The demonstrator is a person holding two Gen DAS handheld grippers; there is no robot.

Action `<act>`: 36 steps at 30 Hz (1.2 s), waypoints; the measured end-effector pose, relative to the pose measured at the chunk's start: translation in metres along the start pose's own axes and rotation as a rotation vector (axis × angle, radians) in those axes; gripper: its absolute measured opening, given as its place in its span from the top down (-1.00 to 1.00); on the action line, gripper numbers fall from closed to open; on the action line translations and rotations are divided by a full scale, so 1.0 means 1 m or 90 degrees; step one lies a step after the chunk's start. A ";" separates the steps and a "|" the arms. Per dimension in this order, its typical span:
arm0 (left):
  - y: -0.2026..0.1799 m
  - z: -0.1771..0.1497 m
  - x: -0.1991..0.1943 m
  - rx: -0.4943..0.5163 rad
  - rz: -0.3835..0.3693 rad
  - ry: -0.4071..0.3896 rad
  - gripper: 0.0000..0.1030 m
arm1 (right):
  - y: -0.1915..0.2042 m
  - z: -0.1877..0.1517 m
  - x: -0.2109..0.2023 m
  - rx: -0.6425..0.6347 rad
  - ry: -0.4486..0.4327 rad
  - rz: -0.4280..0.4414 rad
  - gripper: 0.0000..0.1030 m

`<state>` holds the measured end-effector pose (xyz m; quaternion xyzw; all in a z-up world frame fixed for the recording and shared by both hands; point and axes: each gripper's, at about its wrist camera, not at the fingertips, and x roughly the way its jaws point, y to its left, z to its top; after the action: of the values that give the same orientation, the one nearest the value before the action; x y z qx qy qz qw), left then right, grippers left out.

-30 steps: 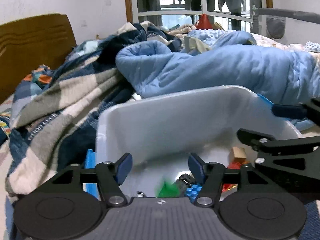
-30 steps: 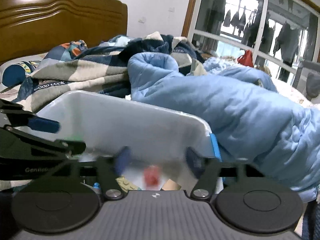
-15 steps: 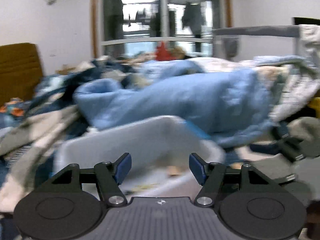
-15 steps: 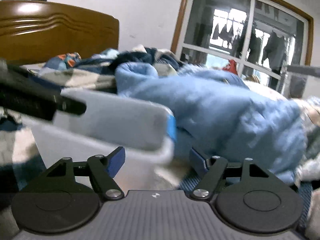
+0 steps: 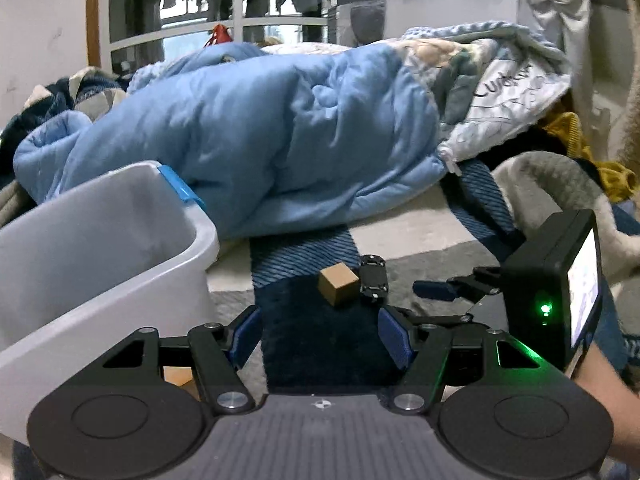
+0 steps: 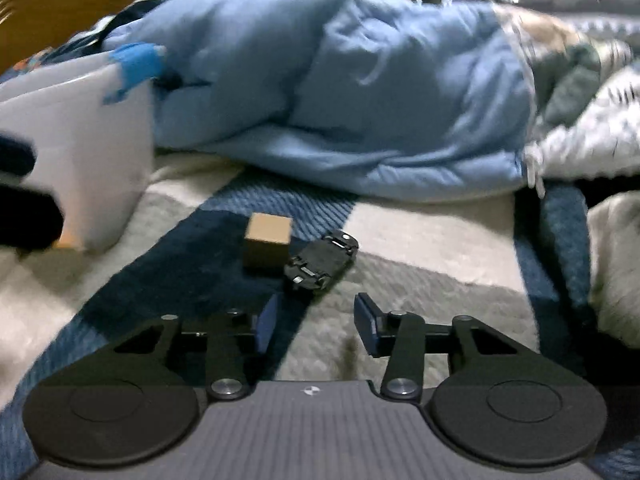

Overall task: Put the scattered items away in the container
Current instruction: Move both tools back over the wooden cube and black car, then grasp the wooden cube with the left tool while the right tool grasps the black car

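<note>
- we have two loose items left on the checked blanket (image 6: 420, 272): a small tan block (image 6: 267, 245) and a black toy car (image 6: 322, 259), lying just beside each other, the car to the right of the block.
- the white container (image 5: 100, 248) sits to the left of them, near the blue quilt (image 5: 260, 128); its inside is mostly hidden from here.
- our right gripper (image 6: 315, 326) is low over the blanket with its jaws apart and nothing between them, just short of the car.
- our left gripper (image 5: 320, 334) is also spread wide and empty, facing the block from the near side.
- we judge the step in hand is picking up the car with the right gripper.
- to do it well we line the fingers across the car's narrow sides, not its length, since it lies at an angle.
- we come down gently: the blanket is soft and the car may sink or roll.
- we keep clear of the block so we do not nudge it away.
</note>
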<state>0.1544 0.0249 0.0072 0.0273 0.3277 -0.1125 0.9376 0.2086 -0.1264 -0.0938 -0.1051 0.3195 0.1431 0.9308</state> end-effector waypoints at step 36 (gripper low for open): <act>-0.037 0.009 0.155 0.050 0.022 0.071 0.15 | -0.079 -0.016 0.022 0.111 -0.016 -0.024 -0.31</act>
<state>0.2694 -0.0418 -0.0812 0.0760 0.3744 -0.1071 0.9179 0.2425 -0.2010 -0.1115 -0.0283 0.3168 0.0985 0.9429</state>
